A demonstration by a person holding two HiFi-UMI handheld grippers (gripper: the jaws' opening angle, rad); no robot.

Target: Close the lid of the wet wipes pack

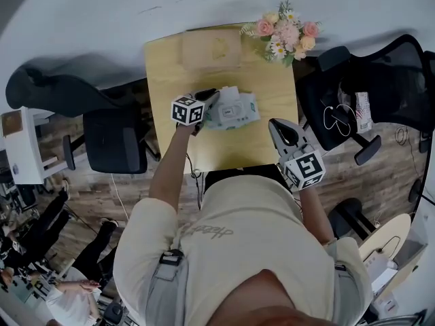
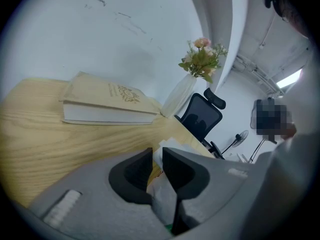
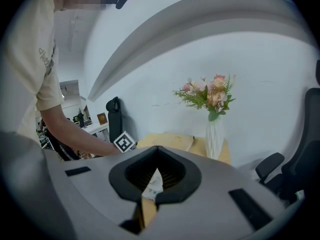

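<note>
Presently left gripper (image 2: 157, 154) gapes slightly at wet wipes pack (image 1: 234, 109); right gripper (image 3: 157, 149) clenched

Office, black swivel chairs (image 1: 370, 90) beside a small wooden table (image 1: 166, 66), white desk (image 1: 24, 151) nearby

Head view, centre: left gripper (image 1: 208, 99) covers the left end of the pack (image 1: 238, 109); open or closed, can't tell. Left gripper view, lower centre: jaws hide most of the pack. Right gripper view: pack shows only through the jaw gap. Book (image 2: 107, 101) print too small to read. Chair (image 3: 300, 159) cut off at right edge.
</note>
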